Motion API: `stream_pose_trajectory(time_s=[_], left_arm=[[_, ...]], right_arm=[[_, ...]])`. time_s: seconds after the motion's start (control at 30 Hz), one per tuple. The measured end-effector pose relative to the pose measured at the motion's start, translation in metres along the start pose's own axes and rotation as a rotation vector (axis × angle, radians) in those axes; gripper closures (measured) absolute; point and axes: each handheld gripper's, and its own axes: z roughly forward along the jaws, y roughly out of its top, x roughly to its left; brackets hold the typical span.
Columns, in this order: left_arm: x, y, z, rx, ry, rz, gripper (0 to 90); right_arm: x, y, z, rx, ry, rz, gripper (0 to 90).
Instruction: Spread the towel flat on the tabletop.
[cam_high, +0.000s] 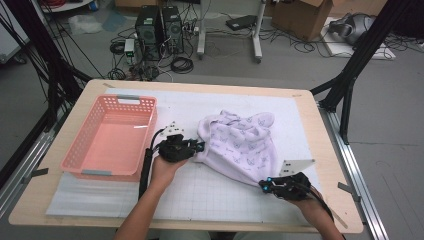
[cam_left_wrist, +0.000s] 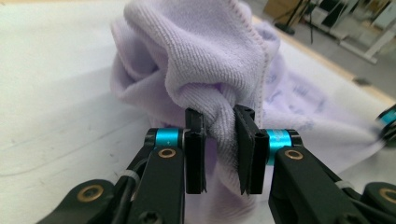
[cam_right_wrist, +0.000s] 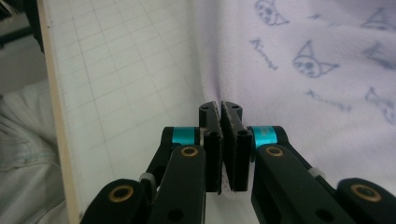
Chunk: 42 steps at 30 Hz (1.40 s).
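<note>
A lilac towel (cam_high: 240, 142) with small printed cartoon faces lies crumpled on the white gridded mat (cam_high: 210, 195). My left gripper (cam_high: 200, 146) grips the towel's left side, and in the left gripper view its pads pinch a bunched fold of towel (cam_left_wrist: 219, 126). My right gripper (cam_high: 263, 185) is at the towel's near right corner. In the right gripper view its jaws stand closed together on the thin towel edge (cam_right_wrist: 220, 108), with the printed towel (cam_right_wrist: 303, 70) spreading beyond.
An empty pink plastic basket (cam_high: 75, 150) sits at the mat's left. The wooden table edge (cam_high: 330, 150) runs close by on the right. Computers, cables and boxes are on the floor beyond the table.
</note>
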Motion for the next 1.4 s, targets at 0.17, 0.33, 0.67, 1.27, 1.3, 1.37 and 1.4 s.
stream_pose_trajectory(time_s=[0.17, 0.33, 0.67, 1.27, 1.3, 1.37, 1.4], left_arm=[[0.008, -0.005, 0.004, -0.009, 0.143, -0.097, 75.9], [0.009, -0.008, -0.002, 0.018, 0.146, -0.066, 68.8], [-0.027, -0.011, -0.011, -0.008, 0.024, 0.153, 47.3], [-0.057, -0.029, 0.03, 0.184, 0.061, 0.218, 75.3], [-0.056, -0.029, 0.029, 0.187, 0.046, 0.202, 76.5], [-0.053, -0.027, 0.023, 0.18, -0.007, 0.162, 76.7], [-0.053, -0.027, 0.019, 0.176, -0.02, 0.16, 76.7]], right_arm=[[-0.005, -0.013, -0.018, 0.037, -0.006, 0.011, 87.3], [-0.01, -0.021, -0.026, -0.031, -0.024, 0.054, 77.0], [-0.022, -0.003, -0.038, -0.179, -0.21, 0.121, 54.9], [-0.035, -0.001, 0.002, -0.11, -0.265, 0.204, 48.4], [-0.034, -0.001, 0.006, -0.093, -0.258, 0.198, 47.9], [-0.032, 0.001, 0.014, -0.051, -0.259, 0.183, 47.5], [-0.031, 0.002, 0.017, -0.026, -0.261, 0.172, 47.5]])
